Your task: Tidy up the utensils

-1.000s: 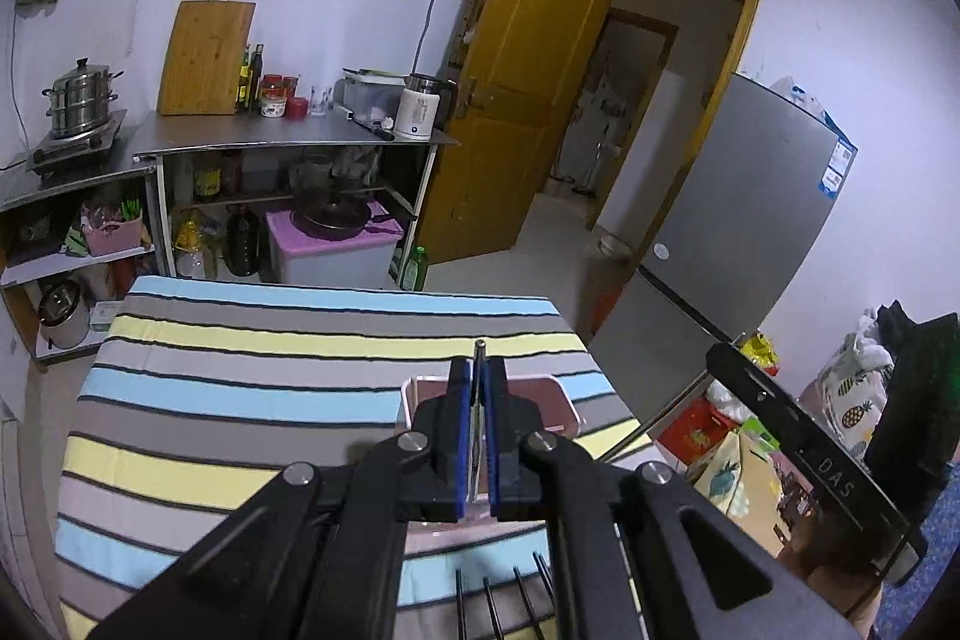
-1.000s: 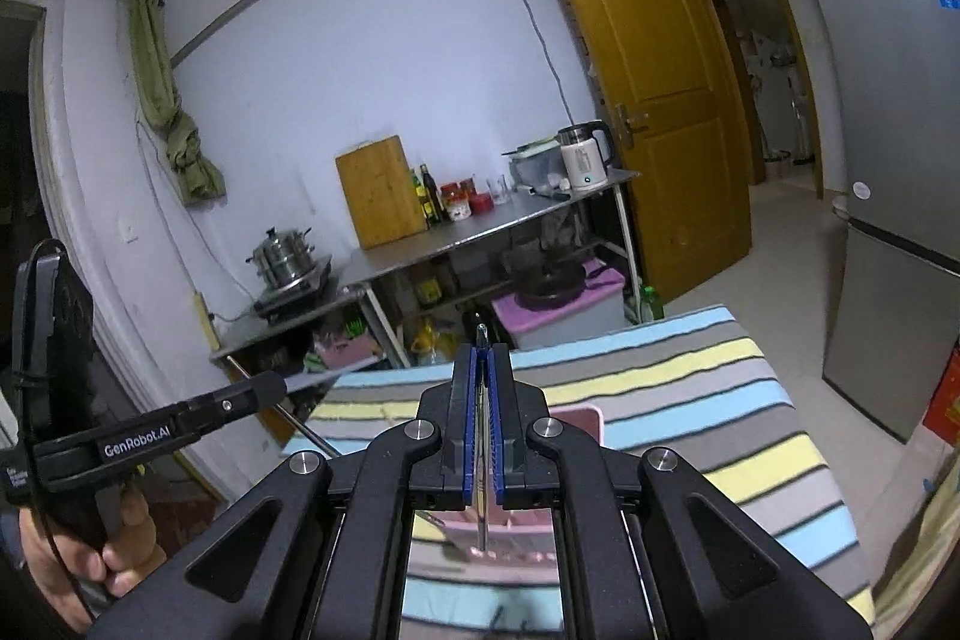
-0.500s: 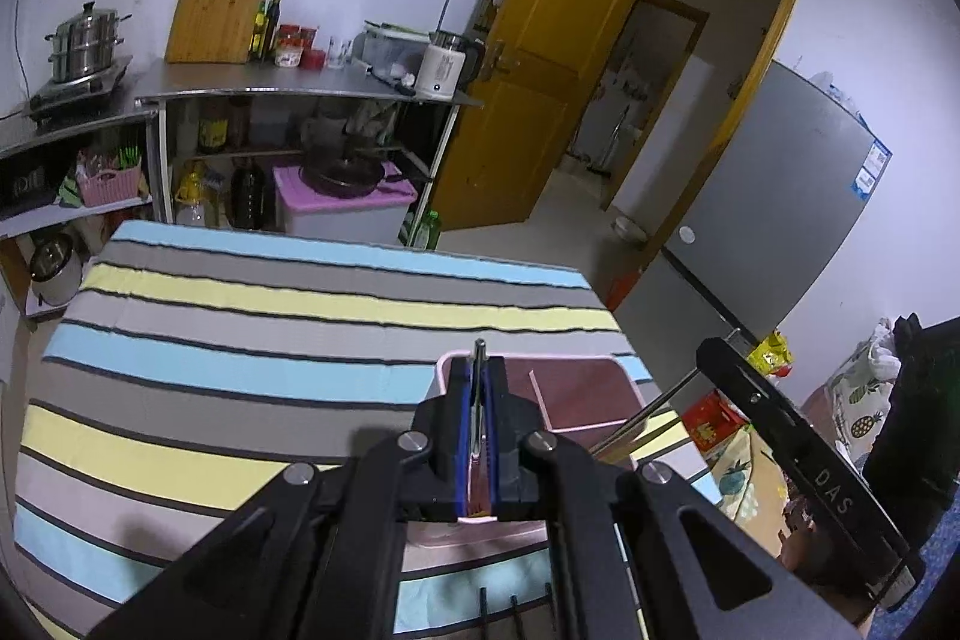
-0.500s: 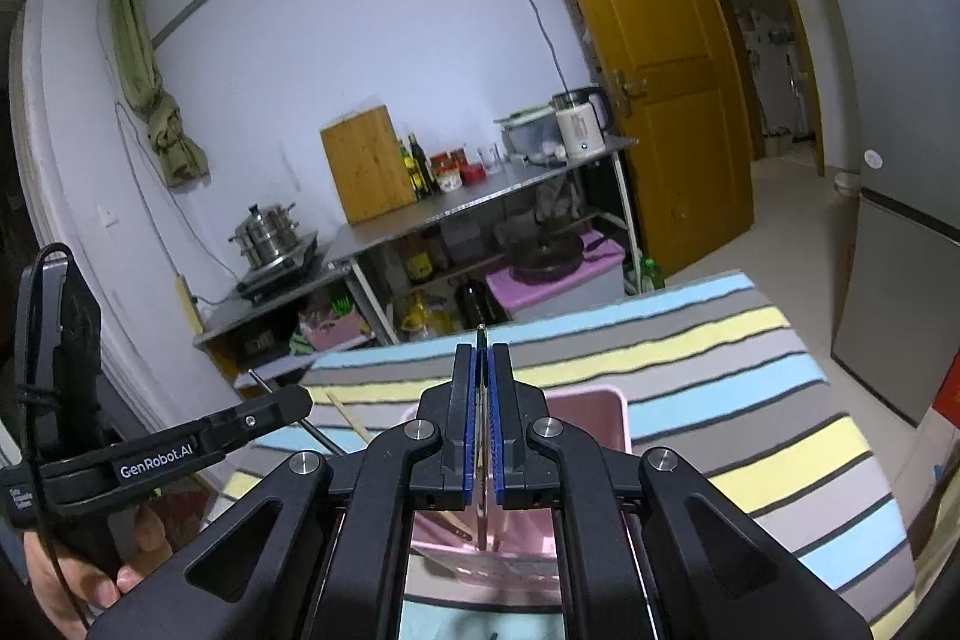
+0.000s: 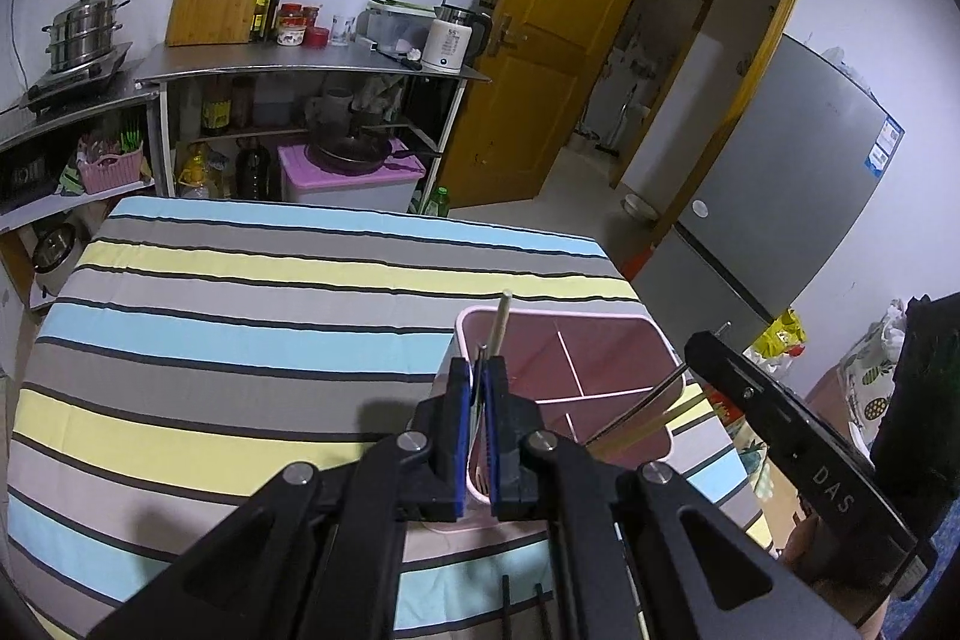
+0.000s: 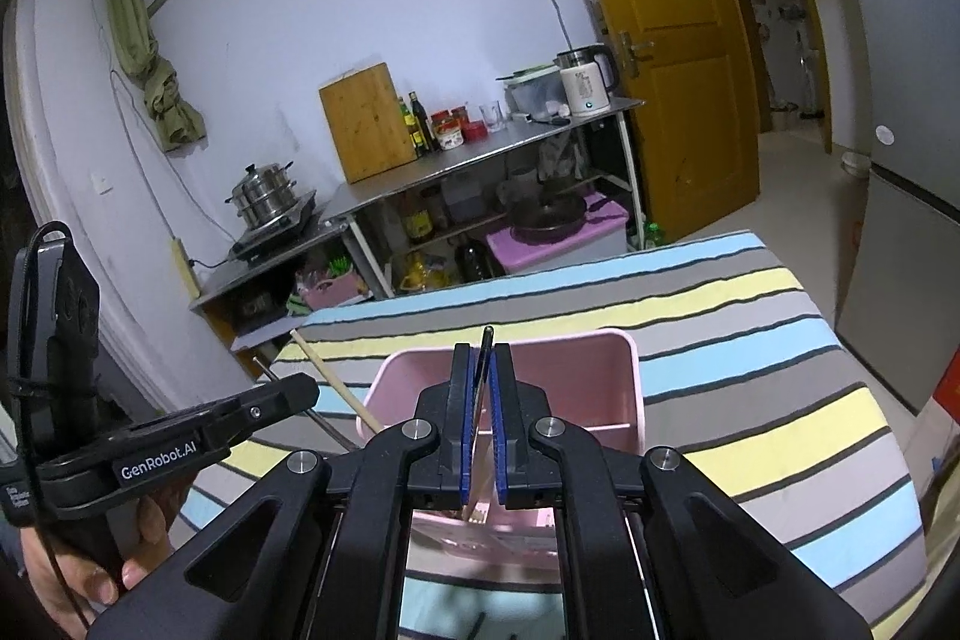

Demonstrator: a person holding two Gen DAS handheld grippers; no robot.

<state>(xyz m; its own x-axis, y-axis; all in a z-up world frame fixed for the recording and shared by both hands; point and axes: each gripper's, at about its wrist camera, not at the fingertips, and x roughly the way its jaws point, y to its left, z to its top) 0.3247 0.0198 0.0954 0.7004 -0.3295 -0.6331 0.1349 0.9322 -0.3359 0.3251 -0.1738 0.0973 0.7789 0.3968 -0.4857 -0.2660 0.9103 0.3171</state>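
Observation:
A pink divided holder stands on the striped tablecloth near its right edge. My left gripper hovers over the holder's near left corner, shut on a pair of chopsticks, one wooden and one thin metal, their lower ends inside. In the right wrist view the holder lies straight ahead. My right gripper is shut on dark thin chopsticks that also reach down into it. Each gripper shows in the other's view: the right gripper and the left gripper.
A black wire rack lies at the table's near edge. Beyond the table stands a steel shelf with a kettle, a cutting board and pots. A grey fridge and an orange door are at the right.
Both grippers have come down and forward toward the pink holder. The chopsticks' lower ends now sit inside it. Both stayed shut.

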